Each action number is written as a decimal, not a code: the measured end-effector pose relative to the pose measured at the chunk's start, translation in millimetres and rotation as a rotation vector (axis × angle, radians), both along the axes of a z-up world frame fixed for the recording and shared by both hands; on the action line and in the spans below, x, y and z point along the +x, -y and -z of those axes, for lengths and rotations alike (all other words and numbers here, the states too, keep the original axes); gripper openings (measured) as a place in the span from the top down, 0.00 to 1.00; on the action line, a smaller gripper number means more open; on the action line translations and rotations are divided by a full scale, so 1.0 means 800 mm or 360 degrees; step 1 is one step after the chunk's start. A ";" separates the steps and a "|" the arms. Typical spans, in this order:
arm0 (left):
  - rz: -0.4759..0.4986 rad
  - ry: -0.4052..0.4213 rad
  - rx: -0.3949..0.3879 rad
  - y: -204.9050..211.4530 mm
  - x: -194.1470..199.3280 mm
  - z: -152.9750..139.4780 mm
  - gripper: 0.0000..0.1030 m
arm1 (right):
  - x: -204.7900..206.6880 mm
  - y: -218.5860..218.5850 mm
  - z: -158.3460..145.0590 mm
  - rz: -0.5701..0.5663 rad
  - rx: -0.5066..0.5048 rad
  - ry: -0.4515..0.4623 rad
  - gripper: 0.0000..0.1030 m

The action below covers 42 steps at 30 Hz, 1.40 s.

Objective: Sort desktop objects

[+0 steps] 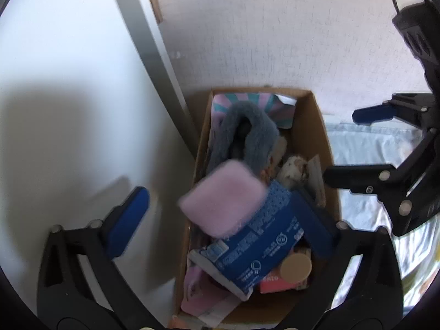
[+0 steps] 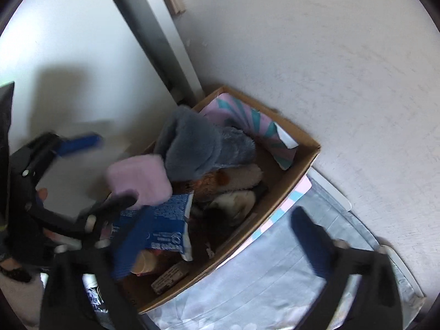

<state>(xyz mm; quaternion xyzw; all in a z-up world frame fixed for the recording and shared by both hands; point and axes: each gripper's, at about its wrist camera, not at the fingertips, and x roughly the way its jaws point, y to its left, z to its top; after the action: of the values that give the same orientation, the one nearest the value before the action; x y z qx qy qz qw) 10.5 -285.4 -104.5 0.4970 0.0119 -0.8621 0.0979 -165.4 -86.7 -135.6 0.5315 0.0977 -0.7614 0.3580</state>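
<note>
A cardboard box (image 1: 316, 126) stands in the corner by the wall, full of things. On top lie a pink sponge-like block (image 1: 222, 200), a grey furry slipper (image 1: 247, 137) and a blue packet (image 1: 264, 236). My left gripper (image 1: 228, 220) is open above the box, the pink block blurred between its fingers and touching neither. My right gripper (image 2: 217, 236) is open over the box's right side; it shows in the left wrist view (image 1: 343, 148) too. The box (image 2: 297, 173), block (image 2: 137, 181), slipper (image 2: 198, 148) and packet (image 2: 165, 220) show in the right wrist view.
A pink-and-teal patterned item (image 1: 264, 104) lies at the box's far end. A round tan lid (image 1: 295, 268) and a red carton (image 1: 275, 283) lie near its front. A pale cloth (image 2: 275, 275) covers the surface to the right. A white wall and grey post (image 1: 154, 63) stand behind.
</note>
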 end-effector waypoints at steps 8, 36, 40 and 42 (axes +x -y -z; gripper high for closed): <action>0.0023 0.0013 0.0008 0.004 -0.003 0.003 0.00 | 0.005 0.007 0.007 0.0032 0.0019 -0.0034 0.00; 0.0122 -0.0181 -0.0037 -0.121 0.013 -0.107 0.00 | 0.124 -0.169 -0.103 0.1012 0.0235 -0.0375 0.00; 0.0118 -0.0233 0.0013 -0.150 0.020 -0.124 0.00 | 0.152 -0.200 -0.109 0.1147 0.0298 -0.0399 0.00; 0.0127 -0.0259 0.0049 -0.160 0.025 -0.129 0.00 | 0.167 -0.212 -0.109 0.1205 0.0333 -0.0423 0.00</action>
<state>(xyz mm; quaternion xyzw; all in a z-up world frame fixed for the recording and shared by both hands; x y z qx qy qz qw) 30.8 -157.6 -1.5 0.4269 0.0131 -0.9026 0.0546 -32.1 83.0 -48.7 0.4606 0.0176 -0.8872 -0.0191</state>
